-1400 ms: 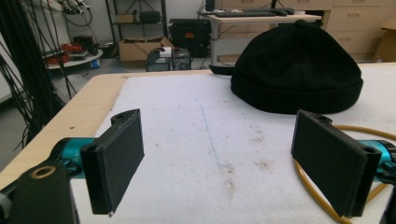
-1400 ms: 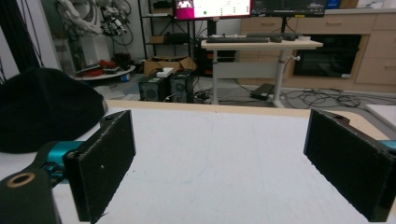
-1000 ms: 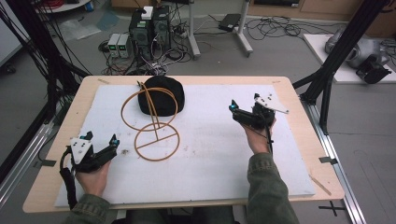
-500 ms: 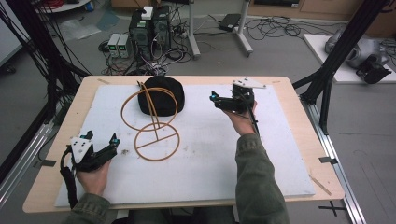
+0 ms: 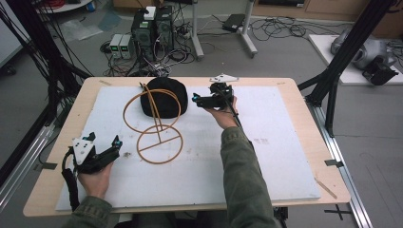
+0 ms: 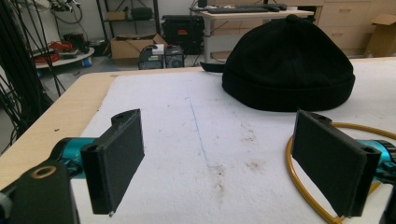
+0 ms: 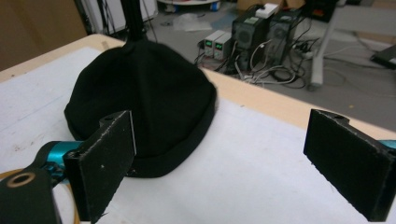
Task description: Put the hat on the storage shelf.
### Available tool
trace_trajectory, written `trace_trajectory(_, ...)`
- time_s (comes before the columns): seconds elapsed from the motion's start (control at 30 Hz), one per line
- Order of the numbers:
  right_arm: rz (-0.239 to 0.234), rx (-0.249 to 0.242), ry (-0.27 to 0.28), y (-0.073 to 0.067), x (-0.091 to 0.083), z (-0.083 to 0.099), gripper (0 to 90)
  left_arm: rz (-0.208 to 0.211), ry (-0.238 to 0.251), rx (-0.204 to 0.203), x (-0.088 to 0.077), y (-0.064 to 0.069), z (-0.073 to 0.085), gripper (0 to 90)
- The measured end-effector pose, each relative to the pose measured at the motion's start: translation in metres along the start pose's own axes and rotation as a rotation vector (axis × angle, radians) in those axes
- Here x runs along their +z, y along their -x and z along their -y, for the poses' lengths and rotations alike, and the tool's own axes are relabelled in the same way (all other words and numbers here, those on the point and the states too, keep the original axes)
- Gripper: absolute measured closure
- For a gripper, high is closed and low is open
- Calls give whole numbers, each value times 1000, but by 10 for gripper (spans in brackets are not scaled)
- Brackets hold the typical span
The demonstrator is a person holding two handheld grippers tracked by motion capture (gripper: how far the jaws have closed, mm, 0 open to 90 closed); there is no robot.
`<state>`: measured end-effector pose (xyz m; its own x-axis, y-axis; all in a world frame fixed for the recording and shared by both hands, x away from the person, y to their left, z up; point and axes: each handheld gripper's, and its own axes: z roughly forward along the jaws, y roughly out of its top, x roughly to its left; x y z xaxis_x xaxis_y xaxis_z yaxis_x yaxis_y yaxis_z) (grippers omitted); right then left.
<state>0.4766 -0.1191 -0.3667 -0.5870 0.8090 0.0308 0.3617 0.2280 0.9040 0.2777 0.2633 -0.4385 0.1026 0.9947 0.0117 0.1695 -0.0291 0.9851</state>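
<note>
Counted on the table: one white mat; one black hat; one wire stand, built of two rings, one upright and one flat. Two grippers held above the mat: left gripper, right gripper, each with two black jaws. On the floor beyond: two computer towers.

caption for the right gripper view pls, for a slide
Open right gripper lined up on a black hat lying on the white mat, one jaw close to its brim.
</note>
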Motion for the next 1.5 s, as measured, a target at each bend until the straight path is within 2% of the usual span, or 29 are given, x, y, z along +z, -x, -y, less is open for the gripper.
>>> trace_trajectory(0.03,-9,-10,-34,-4,12,4,82,0,-2,0,0,0,0,174)
trace_trajectory(0.1,-6,-17,-45,-6,16,5,82,1,0,-3,1,0,0,174)
trace_trajectory(0.17,-15,-26,-62,-11,29,3,82,4,6,-11,1,1,0,174)
trace_trajectory(0.23,-21,-27,-57,-12,32,1,82,3,6,-11,1,0,0,174)
trace_trajectory(0.3,-37,-26,-27,-16,42,-6,82,6,1,-9,2,0,-1,174)
trace_trajectory(0.4,-45,-33,-42,-20,51,-11,82,8,0,-16,2,0,0,174)
trace_trajectory(0.43,-52,-42,-36,-24,59,-15,82,8,1,-15,1,0,0,174)
trace_trajectory(0.5,-58,-30,-44,-26,63,-17,82,8,5,-16,1,0,0,174)
trace_trajectory(0.53,-84,-17,-57,-34,76,-19,82,9,3,-14,1,0,0,174)
trace_trajectory(0.6,-91,-28,-58,-42,85,-19,82,8,4,-15,0,-1,0,174)
trace_trajectory(0.67,-95,-30,-72,-46,91,-18,82,6,7,-19,0,-1,0,174)
trace_trajectory(0.73,-73,-53,-137,-56,108,-16,83,2,3,-20,-1,-2,0,174)
trace_trajectory(0.83,-68,-20,-142,-59,116,-12,97,2,1,-21,-1,-3,1,174)
trace_trajectory(0.87,-70,-13,-144,-60,118,-11,143,4,3,-18,-2,-3,1,173)
trace_trajectory(1.03,-59,-38,-163,-63,123,-7,193,-2,4,-24,-4,-5,1,174)
trace_trajectory(1.13,-68,-19,-166,-61,124,-5,232,-5,4,-25,-4,-6,1,173)
trace_trajectory(1.2,-78,-7,-167,-59,124,-5,316,-8,7,-23,-5,-6,1,173)
trace_trajectory(1.23,-76,6,-168,-58,124,-5,425,-9,11,-23,-5,-5,1,173)
trace_trajectory(1.27,-76,6,-168,-58,124,-5,425,-9,11,-23,-5,-5,1,172)
trace_trajectory(1.3,-85,22,-181,-55,125,-4,583,-10,11,-19,-5,-4,1,171)
trace_trajectory(1.33,-85,22,-181,-55,125,-4,583,-10,11,-19,-5,-4,1,171)
trace_trajectory(1.37,-87,16,-197,-54,125,-3,784,-12,12,-17,-4,-3,1,169)
trace_trajectory(1.4,-87,16,-197,-54,125,-3,784,-11,13,-14,-4,-3,1,169)
trace_trajectory(1.43,-99,25,-205,-53,125,-3,871,-11,12,-14,-4,-3,1,169)
trace_trajectory(1.5,-95,19,-207,-53,124,-3,877,-8,15,-13,-3,-2,1,170)
